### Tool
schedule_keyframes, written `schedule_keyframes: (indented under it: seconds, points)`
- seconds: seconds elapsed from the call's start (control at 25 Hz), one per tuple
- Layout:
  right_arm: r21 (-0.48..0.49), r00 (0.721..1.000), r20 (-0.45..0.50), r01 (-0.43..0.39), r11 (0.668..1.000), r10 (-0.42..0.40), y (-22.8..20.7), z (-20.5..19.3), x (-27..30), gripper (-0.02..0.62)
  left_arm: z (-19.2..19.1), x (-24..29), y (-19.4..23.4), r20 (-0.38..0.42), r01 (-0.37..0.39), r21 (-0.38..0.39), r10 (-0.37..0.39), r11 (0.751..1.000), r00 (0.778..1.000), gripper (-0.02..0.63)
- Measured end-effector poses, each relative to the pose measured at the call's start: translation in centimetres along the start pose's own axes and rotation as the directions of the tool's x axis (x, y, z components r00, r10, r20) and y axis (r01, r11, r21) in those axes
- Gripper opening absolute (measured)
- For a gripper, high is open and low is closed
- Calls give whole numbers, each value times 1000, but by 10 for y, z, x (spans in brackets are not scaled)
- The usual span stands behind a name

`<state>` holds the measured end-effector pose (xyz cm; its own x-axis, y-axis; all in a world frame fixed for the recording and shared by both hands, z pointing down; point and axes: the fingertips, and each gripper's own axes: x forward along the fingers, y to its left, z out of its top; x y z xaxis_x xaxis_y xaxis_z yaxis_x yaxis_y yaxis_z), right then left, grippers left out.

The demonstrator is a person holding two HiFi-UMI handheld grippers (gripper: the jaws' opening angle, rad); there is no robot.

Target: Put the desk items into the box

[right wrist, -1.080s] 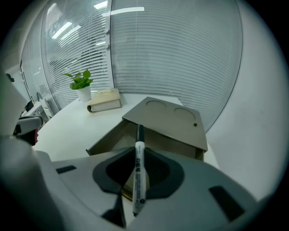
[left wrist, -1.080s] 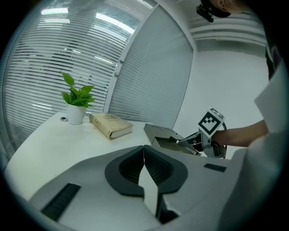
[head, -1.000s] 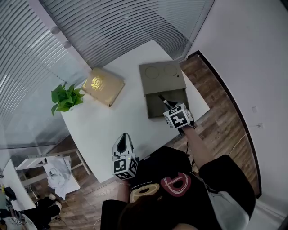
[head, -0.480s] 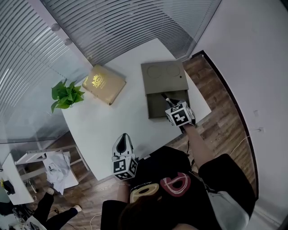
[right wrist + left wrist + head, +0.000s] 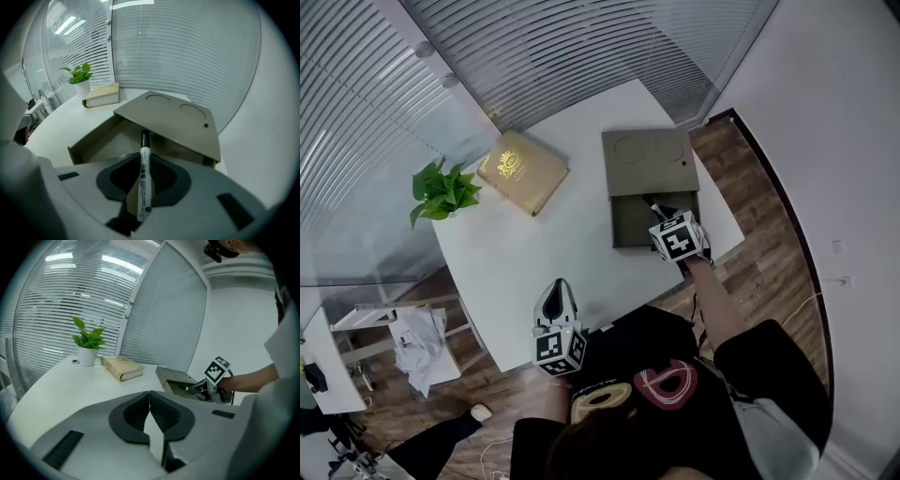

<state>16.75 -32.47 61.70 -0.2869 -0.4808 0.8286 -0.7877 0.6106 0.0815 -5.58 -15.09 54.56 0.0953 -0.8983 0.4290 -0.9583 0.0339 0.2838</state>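
A grey-green box (image 5: 650, 162) lies on the white table (image 5: 534, 253), its lid slid back and its open part (image 5: 637, 223) facing me. My right gripper (image 5: 664, 217) hovers over that open part, shut on a white marker pen (image 5: 144, 180) whose black cap (image 5: 145, 138) points into the box (image 5: 123, 140). My left gripper (image 5: 555, 298) hangs at the table's near edge, shut with nothing between its pads (image 5: 150, 401). In the left gripper view the box (image 5: 174, 379) and the right gripper (image 5: 199, 389) appear at the right.
A tan book (image 5: 523, 171) lies at the table's far left, with a small potted plant (image 5: 442, 190) beside it at the corner. Window blinds run behind the table. A white rack (image 5: 403, 342) stands on the wooden floor at the left.
The right gripper stays over the box's open part with the pen, shifted only slightly. The left gripper has not moved. A person on the floor at the lower left has walked along.
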Motion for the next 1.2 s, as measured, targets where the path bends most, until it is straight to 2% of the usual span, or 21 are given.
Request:
schedule_keyframes:
  seconds: [0.36,0.84,1.2]
  points:
    - [16,1000,-14,-2,1000,2,-3,-7,10,71,1,-3,11,7,-46,-9,46,999,999,17]
    - [64,1000,-26,2,998,0,-7,-10,19,72,4,5,9,-4,-36,12,36,999,999,17]
    - [124,1000,-25,19,992,-16,-14,-11,20,120,7,8,16,-3,-40,10,40,999,999,17]
